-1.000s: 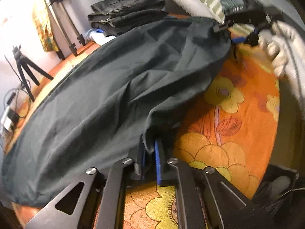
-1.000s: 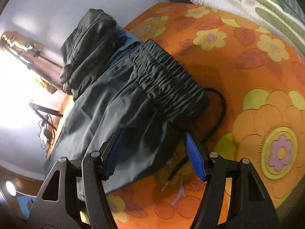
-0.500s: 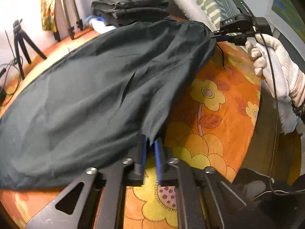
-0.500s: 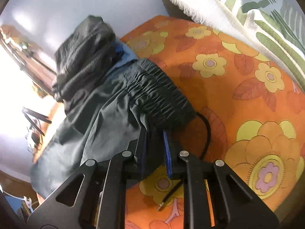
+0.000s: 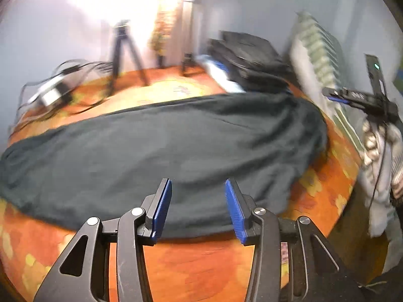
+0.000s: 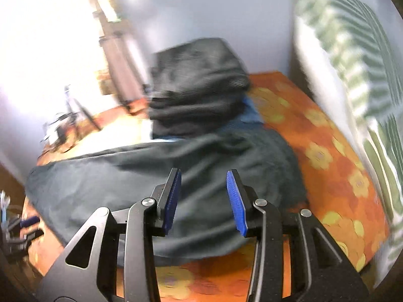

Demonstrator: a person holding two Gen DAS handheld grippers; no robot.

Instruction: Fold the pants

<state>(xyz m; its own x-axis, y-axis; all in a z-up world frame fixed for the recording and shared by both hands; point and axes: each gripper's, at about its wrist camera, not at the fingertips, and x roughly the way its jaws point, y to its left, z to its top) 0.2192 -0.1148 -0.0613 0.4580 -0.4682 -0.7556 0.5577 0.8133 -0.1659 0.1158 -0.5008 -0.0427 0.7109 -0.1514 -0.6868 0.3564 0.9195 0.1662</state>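
On the bed: the dark pants [image 5: 176, 151] lie spread flat on the orange flowered cover [image 5: 201, 264], already doubled lengthwise.
Left gripper [image 5: 199, 207]: jaws opening, nothing between them, above the near edge.
Right gripper [image 6: 204, 197]: jaws opening, empty, near the waistband end.
Long axis: runs left to right; waistband at right, cuffs at left.
Doing it well: probably regrip both cuff corners evenly and carry them to the waistband, keeping edges aligned.

A: Any legible text, labels or numbers, either wrist view?

B: None. Motion blur throughout. White marks on the right gripper [image 5: 357, 96] body, seen from the left wrist, too smeared to read.
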